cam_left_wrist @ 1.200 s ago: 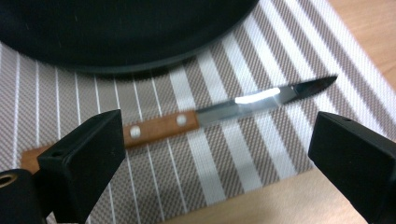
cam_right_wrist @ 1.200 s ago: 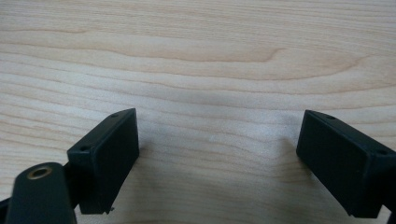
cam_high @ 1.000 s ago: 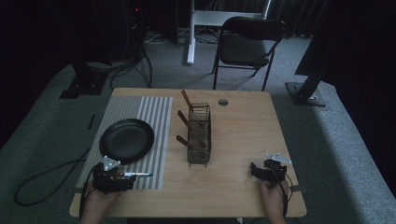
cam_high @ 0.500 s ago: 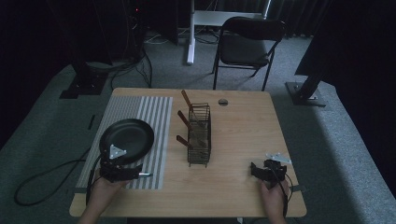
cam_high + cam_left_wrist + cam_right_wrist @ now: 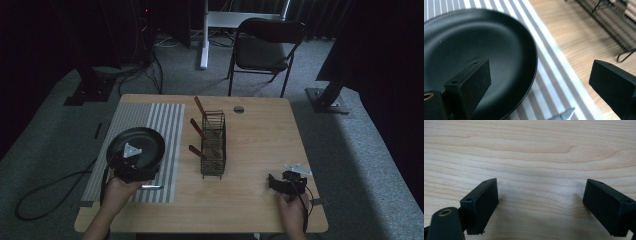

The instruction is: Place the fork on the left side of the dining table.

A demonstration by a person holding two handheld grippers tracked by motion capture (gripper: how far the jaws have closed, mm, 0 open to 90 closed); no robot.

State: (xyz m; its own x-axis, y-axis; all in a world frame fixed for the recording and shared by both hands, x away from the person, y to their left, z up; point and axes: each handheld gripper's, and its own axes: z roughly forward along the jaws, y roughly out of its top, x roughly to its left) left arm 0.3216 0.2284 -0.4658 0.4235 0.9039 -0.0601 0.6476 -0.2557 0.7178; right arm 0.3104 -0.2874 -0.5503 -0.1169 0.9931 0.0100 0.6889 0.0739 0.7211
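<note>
A round, matte black pan (image 5: 479,60) sits empty on a striped mat (image 5: 150,122) at the left of the wooden bench (image 5: 260,145). The left gripper (image 5: 540,82) hangs over its near rim, jaws spread wide. A wire rack (image 5: 213,145) holds brown-handled utensils (image 5: 199,131). The right gripper (image 5: 540,205) rests over bare wood, jaws apart.

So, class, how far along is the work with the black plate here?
Done: nothing yet; the black plate lies flat on the striped mat, beside the wire rack. In hand: the left gripper, fingers open, straddles the plate's rim without gripping. The right gripper sits open over bare table. Left: probably closing on the rim and lifting the plate.
</note>
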